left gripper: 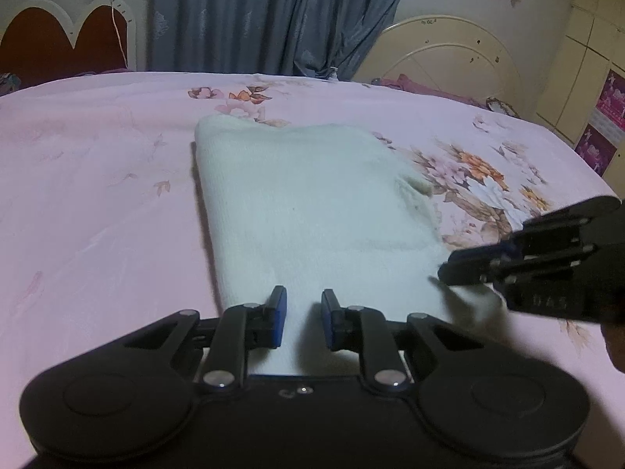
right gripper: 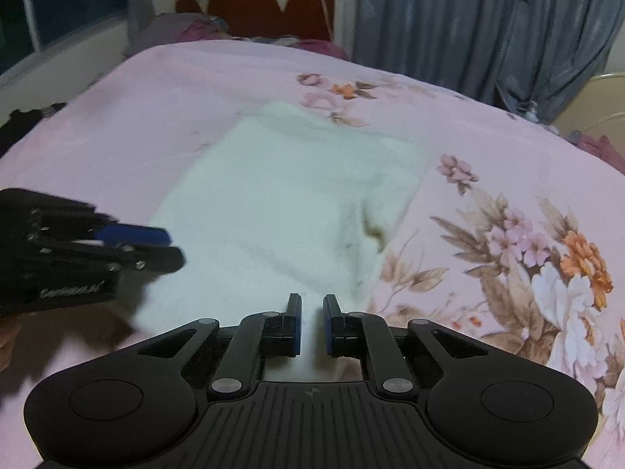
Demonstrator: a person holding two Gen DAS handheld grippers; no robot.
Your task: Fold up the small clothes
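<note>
Pink floral bedspread [left gripper: 97,195] across the whole field; headboard [left gripper: 58,35] at 10 o'clock, grey curtain [left gripper: 254,15] at 12 in the left wrist view. At centre, white knit garment [left gripper: 304,203] lying flat on the spread, roughly rectangular, left edge looking like a clean doubled fold, small tuck or opening on its right edge near 2 o'clock. Judged partly folded: sides seemingly brought in, no sleeves or loose ends showing, but long panel not yet halved toward the far end. Left gripper [left gripper: 304,322] at 6 o'clock over the near hem, blue pads [left gripper: 278,320] parted by a narrow gap with white cloth visible between them; holding or merely poised over the hem, cannot tell. Right gripper [left gripper: 443,271] coming in from 4 o'clock at the garment's near right corner, tip blurred. In the right wrist view, same garment [right gripper: 281,203] at centre, right gripper [right gripper: 312,322] likewise at 6 o'clock on the near edge, pads slightly apart, cloth between; grip not confirmable. Remaining, by estimate: near hem lifted by both and carried to the far edge, then flattening.
</note>
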